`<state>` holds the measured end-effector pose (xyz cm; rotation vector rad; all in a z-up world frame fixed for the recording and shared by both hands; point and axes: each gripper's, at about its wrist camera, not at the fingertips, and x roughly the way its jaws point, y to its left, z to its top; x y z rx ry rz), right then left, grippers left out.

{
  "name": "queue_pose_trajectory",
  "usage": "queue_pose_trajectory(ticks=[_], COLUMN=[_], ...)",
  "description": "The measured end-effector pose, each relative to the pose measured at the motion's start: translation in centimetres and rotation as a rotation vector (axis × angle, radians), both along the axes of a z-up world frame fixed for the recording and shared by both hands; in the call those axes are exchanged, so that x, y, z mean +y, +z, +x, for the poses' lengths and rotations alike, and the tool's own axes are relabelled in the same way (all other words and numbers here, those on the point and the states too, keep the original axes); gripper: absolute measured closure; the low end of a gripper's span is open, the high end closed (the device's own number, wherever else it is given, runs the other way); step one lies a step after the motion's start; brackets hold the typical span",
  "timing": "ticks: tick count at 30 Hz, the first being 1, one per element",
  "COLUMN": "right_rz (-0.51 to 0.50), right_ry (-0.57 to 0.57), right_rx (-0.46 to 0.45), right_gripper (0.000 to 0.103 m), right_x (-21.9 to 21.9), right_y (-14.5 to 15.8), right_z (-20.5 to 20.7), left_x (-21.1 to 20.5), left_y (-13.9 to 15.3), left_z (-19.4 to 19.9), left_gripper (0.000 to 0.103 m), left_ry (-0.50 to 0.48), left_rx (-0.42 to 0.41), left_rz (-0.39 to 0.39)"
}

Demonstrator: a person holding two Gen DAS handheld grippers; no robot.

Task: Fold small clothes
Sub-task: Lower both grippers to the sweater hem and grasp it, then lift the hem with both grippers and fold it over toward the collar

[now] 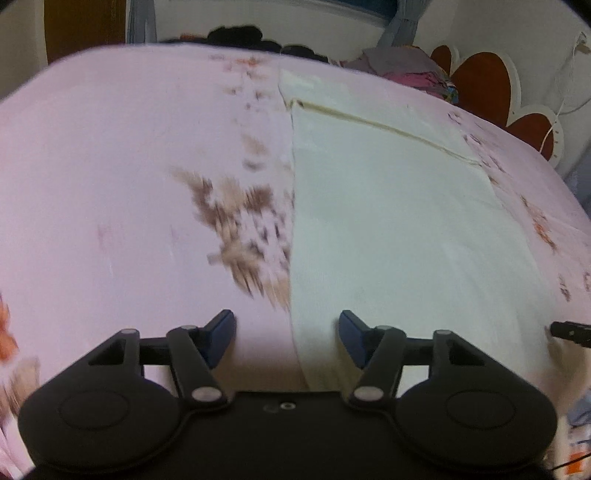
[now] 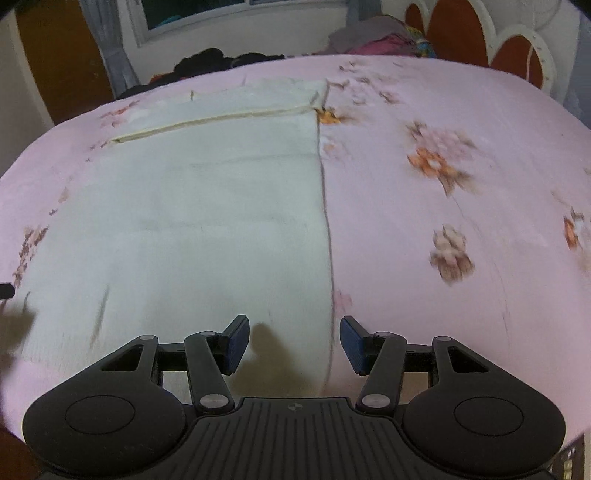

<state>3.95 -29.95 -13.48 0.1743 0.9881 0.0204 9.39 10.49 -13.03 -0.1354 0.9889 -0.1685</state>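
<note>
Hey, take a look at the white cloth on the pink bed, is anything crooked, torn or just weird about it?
Nothing stands out. The white cloth lies flat and smooth on the pink floral bedsheet, with straight side edges and a yellowish hem seam near its far end. Both grippers are open above its near corners.

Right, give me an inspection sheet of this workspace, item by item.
Surface: pink floral bedsheet, smooth.
Job's things: pale cloth lying flat, a hem band near its far edge.
Clutter: dark clothes and a colourful pile at the far side.
Grippers: left gripper open over the cloth's left edge; right gripper open over its right edge; nothing between the jaws.
Cables: white cord by the headboard.
Surroundings: heart-shaped headboard, window, curtain.
</note>
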Motion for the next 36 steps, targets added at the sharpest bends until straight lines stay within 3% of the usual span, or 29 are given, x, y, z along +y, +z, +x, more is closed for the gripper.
queue_pose_trajectory(ticks=[7,9,11,12,13,16,17,19,27,36], right_rz=[0.042,0.055,0.068,0.076,0.091,0.095,0.103,0.115,0.171,0.203], right_ry=[-0.032,-0.041,-0.044,-0.044,-0.042,-0.044,-0.046,-0.05,-0.04,-0.04], right_rx=[0.036,0.035,0.037,0.039,0.044,0.044,0.042,0.038,-0.105,-0.263], right_gripper=[0.049,0.049,0.05,0.057,0.079,0.085,0.093,0.097,0.099,0.099], right_x=[0.2,0.4,0.5,0.5,0.5,0.7,0.7,0.5,0.1,-0.9], right_y=[-0.7,-0.7,-0.7,-0.7,-0.7,-0.8,-0.7,-0.5,3.7,8.3], right_z=[-2.6,-3.0,-3.1,-3.1,-3.1,-3.1,-3.1,-3.0,-1.6,5.9], left_x=[-0.7,-0.9,-1.0,-1.0,-1.1,-1.2,-1.2,-1.2,-1.8,-2.6], left_y=[-1.3,-1.4,-1.7,-1.8,-2.0,-2.3,-2.3,-1.9,2.3,6.9], left_z=[-1.9,-1.9,-1.8,-1.6,-1.4,-1.0,-0.9,-0.8,1.4,9.5], left_gripper=[0.05,0.056,0.071,0.075,0.082,0.09,0.091,0.091,0.092,0.093], left_ry=[-0.042,-0.056,-0.062,-0.063,-0.067,-0.071,-0.072,-0.074,-0.102,-0.053], left_rx=[0.053,0.063,0.083,0.093,0.099,0.101,0.098,0.081,-0.059,-0.194], left_rz=[-0.069,-0.092,-0.124,-0.14,-0.15,-0.17,-0.171,-0.183,-0.205,-0.245])
